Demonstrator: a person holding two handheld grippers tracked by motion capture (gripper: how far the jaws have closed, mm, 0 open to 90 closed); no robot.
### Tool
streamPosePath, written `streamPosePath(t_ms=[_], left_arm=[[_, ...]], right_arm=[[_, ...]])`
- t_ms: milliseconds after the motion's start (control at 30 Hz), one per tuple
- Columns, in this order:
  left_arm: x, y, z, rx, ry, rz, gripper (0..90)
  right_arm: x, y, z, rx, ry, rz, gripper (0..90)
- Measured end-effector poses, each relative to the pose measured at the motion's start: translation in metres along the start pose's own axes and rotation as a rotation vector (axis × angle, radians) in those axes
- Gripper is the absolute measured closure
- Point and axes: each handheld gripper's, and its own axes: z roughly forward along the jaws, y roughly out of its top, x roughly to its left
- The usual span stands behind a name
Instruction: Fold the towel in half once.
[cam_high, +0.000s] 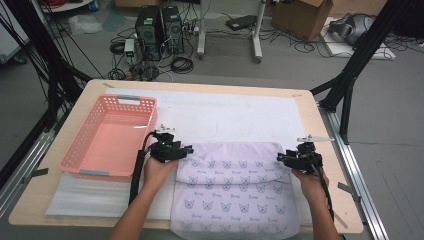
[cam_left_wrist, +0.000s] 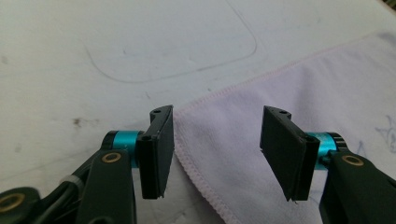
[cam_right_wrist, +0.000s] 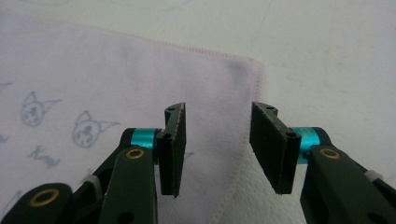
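The work in hand looks like folding the lilac towel (cam_high: 235, 187) with its little cat-face print. One fold seems already made: in the high view the cloth lies in the lower middle of the frame with a rounded, doubled edge along its top, and its lower end hangs past the near table edge. More folds, and perhaps a move into the pink basket (cam_high: 107, 137) at the left of the frame, are probably left, though that is only a guess.

The left gripper (cam_high: 186, 150) sits at the towel's upper left corner, the right gripper (cam_high: 281, 158) at its upper right corner. In the left gripper view (cam_left_wrist: 215, 149) the jaws stand well apart with the stitched corner lying flat on the white mat (cam_left_wrist: 93, 56) between them, untouched. In the right gripper view (cam_right_wrist: 217, 147) the jaws are likewise parted over the corner edge, nothing pinched. Whether a lower layer brushes a pad is hard to tell.
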Motion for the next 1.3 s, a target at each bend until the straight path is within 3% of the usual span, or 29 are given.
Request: streamPosePath(t_ms=[67,100,200,233,300,400,500,733,867,1067,1300], left_arm=[[-0.002,-0.001,0.002,-0.008,0.011,0.019,45.9],[-0.003,-0.001,0.003,-0.008,0.005,0.023,51.6],[-0.009,-0.005,0.005,0.003,0.067,0.128,81.6],[-0.008,-0.005,0.004,0.005,0.057,0.106,87.8],[-0.006,-0.004,0.003,0.006,0.051,0.081,88.5],[-0.005,-0.004,-0.002,-0.014,0.047,0.079,88.7],[-0.005,0.000,-0.012,-0.073,0.014,0.048,88.7],[-0.014,0.002,-0.042,-0.136,-0.057,0.086,88.7],[-0.021,0.001,-0.059,-0.167,-0.101,0.101,88.7],[-0.030,-0.014,-0.085,-0.186,-0.148,0.125,88.6],[-0.037,-0.047,-0.105,-0.149,-0.179,0.168,88.6]], right_arm=[[0.003,0.000,0.009,0.021,-0.008,-0.008,55.5],[0.005,0.000,0.014,0.039,-0.019,-0.012,56.0],[0.009,0.000,0.020,0.049,-0.054,-0.042,65.4],[0.010,-0.001,0.020,0.050,-0.073,-0.061,70.5],[0.008,-0.002,0.017,0.052,-0.067,-0.067,86.2],[0.006,-0.004,0.013,0.041,-0.058,-0.076,87.9],[0.004,-0.006,0.007,-0.003,-0.032,-0.059,88.4],[0.004,-0.014,-0.029,-0.105,0.028,-0.065,88.5],[0.005,-0.028,-0.053,-0.179,0.073,-0.042,88.4],[0.014,-0.052,-0.074,-0.215,0.122,-0.045,88.5],[0.027,-0.077,-0.091,-0.200,0.159,-0.063,88.5]])
